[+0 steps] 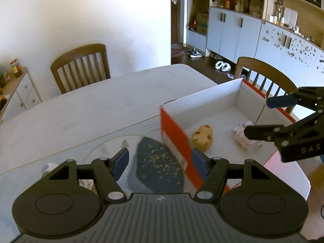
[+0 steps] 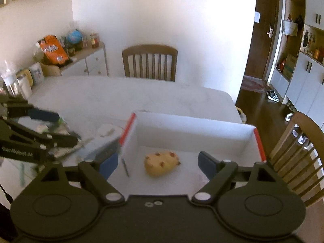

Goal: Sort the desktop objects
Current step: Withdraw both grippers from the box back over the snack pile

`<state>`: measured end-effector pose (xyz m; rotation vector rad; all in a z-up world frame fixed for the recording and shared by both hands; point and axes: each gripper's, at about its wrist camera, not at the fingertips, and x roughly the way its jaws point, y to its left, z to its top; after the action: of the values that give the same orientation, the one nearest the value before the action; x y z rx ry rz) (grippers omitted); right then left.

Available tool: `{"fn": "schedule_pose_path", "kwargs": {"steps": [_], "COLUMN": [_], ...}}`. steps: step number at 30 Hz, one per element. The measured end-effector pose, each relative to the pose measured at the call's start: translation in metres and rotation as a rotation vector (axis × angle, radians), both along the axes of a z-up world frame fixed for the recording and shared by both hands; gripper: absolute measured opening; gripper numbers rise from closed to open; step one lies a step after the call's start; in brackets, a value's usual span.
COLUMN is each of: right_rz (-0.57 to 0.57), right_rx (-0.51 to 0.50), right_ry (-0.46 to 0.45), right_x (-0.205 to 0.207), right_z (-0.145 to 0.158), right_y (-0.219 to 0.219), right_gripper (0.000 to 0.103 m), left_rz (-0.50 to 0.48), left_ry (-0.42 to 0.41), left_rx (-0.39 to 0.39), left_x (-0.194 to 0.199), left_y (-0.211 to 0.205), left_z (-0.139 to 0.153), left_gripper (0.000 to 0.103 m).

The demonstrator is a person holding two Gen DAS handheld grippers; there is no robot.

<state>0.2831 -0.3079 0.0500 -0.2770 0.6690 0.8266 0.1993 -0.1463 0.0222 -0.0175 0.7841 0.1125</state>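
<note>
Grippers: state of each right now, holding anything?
Left gripper: open, nothing gripped.
Right gripper: open, empty, above the white cardboard box with red edges.

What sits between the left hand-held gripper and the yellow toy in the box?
The box's red-and-white end wall stands between the left hand-held gripper and the yellow toy, which lies inside. The left wrist view shows it.

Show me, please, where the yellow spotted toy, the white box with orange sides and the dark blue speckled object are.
Yellow spotted toy (image 2: 161, 163): right wrist view, middle of its body.
White box (image 2: 194, 135): right wrist view, inner far wall.
Dark blue speckled object (image 1: 159, 164): left wrist view, middle of its top.
</note>
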Motion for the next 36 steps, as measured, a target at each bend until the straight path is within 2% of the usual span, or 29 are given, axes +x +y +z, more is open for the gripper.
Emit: {"fn": "schedule_pose_path", "kwargs": {"steps": [9,14,17,23,27,32,36], "right_rz": [-0.038,-0.028,-0.039,-0.046,-0.048,-0.051,-0.055], "right_rx": [0.107,0.16,0.172,0.168,0.156,0.137,0.115], "right_ry": [0.001,-0.006,0.01,0.007,0.013,0.015,0.012], "right_x": [-0.04,-0.066,-0.077,-0.101,-0.114,-0.128,-0.139], "right_z": [0.006,0.006,0.005,0.0,-0.004,-0.01,-0.018], "right_y": [0.031,0.048,0.058,0.077,0.091,0.106,0.118], "right_gripper": [0.102,0.103,0.103,0.103,0.103,0.103,0.103], "left_rz": [0.003,0.003,0.006,0.012,0.003,-0.012,-0.028], "left_ry": [-0.016,-0.019,-0.024,-0.025,-0.031,-0.027,-0.025], "left_rx": [-0.002,-0.004,0.001,-0.007,-0.011,-0.027,-0.047], "left_x": [-0.048,-0.073,-0.089,-0.116,-0.129,-0.138,-0.145], "left_y": [0.042,0.066,0.08,0.109,0.122,0.134,0.144], "left_z": [-0.004,-0.008,-0.011,-0.018,-0.021,-0.028,-0.036], "left_gripper": [0.067,0.068,0.072,0.072,0.079,0.079,0.089]}}
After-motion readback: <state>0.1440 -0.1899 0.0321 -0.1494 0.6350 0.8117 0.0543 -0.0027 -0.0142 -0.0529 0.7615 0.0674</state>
